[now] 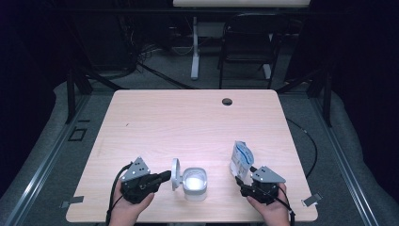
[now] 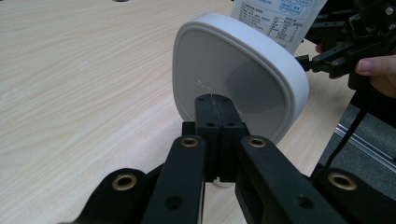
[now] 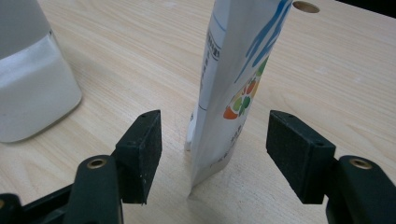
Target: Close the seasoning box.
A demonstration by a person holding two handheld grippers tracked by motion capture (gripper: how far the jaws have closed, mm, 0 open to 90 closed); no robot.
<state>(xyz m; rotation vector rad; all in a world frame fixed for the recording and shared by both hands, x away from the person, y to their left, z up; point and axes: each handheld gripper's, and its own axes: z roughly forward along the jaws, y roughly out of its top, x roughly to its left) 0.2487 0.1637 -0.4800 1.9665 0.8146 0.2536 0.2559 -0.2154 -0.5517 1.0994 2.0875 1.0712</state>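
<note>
Your left gripper (image 2: 212, 100) is clenched tight, its jaws pressed together with nothing between them, and the tips sit against the flat face of the white lid (image 2: 238, 79). That lid stands on edge, hinged open off the left side of the white container (image 1: 194, 183), its flat face turned toward your left hand (image 1: 129, 207). The container itself stands upright near the front edge of the table (image 1: 188, 122); from the high view its inside looks bright white, and you cannot tell whether that is contents or bare plastic.

Your right gripper (image 3: 215, 149) is released: the jaws stand wide on either side of the pouch (image 3: 238, 79), with clear gaps to both pads (image 3: 140, 149). The pouch stands upright, its long axis vertical, its thin edge facing the gripper and its base on the wood just right of the container. Its top is cut off in the right gripper view, and the small print on it is too fine to read.
</note>
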